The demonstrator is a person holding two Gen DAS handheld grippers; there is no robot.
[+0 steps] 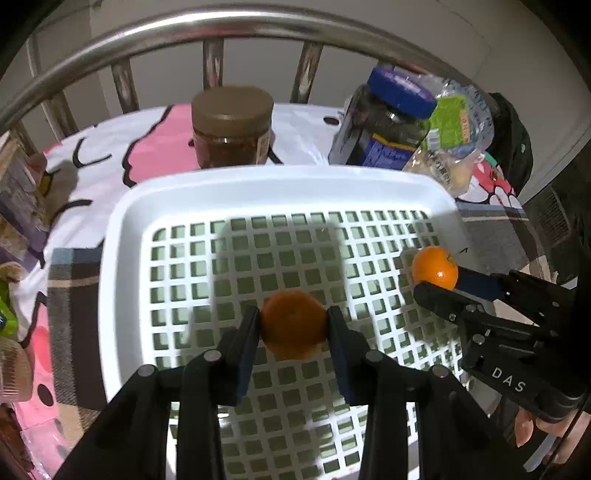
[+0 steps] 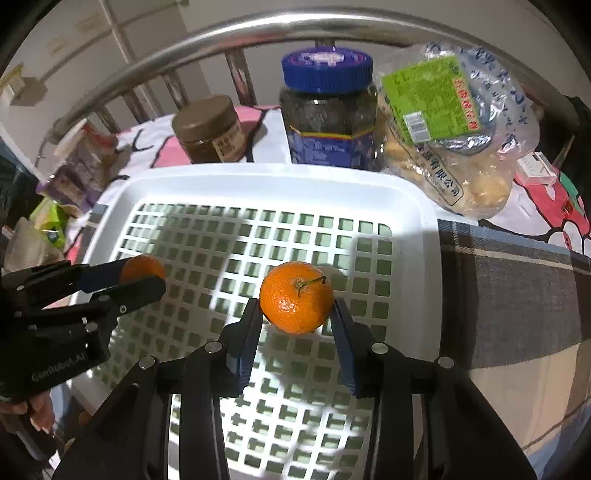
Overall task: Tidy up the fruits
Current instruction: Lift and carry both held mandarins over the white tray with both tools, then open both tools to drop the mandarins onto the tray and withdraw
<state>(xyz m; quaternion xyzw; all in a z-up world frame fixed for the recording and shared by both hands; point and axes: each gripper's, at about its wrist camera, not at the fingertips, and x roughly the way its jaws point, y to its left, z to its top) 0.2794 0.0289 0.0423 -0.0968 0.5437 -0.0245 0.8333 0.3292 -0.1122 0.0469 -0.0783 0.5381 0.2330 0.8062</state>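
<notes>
A white lattice basket [image 1: 258,184] [image 2: 258,177] lies on a patterned cloth. My left gripper [image 1: 293,325] is shut on a mandarin [image 1: 294,325] and holds it above the basket's middle. It also shows in the right wrist view [image 2: 142,277], at the left, with its mandarin [image 2: 142,267]. My right gripper [image 2: 297,306] is shut on a second mandarin [image 2: 295,297] with a short stem, above the basket's right half. It shows in the left wrist view [image 1: 436,275] at the right with its mandarin [image 1: 434,266].
Behind the basket stand a brown-lidded jar [image 1: 231,125] [image 2: 208,129], a blue-lidded jar [image 1: 384,118] [image 2: 328,107] and a plastic food bag [image 1: 454,140] [image 2: 454,133]. A metal rail [image 1: 258,26] [image 2: 295,26] curves across the back. Packets [image 2: 70,170] lie at the left.
</notes>
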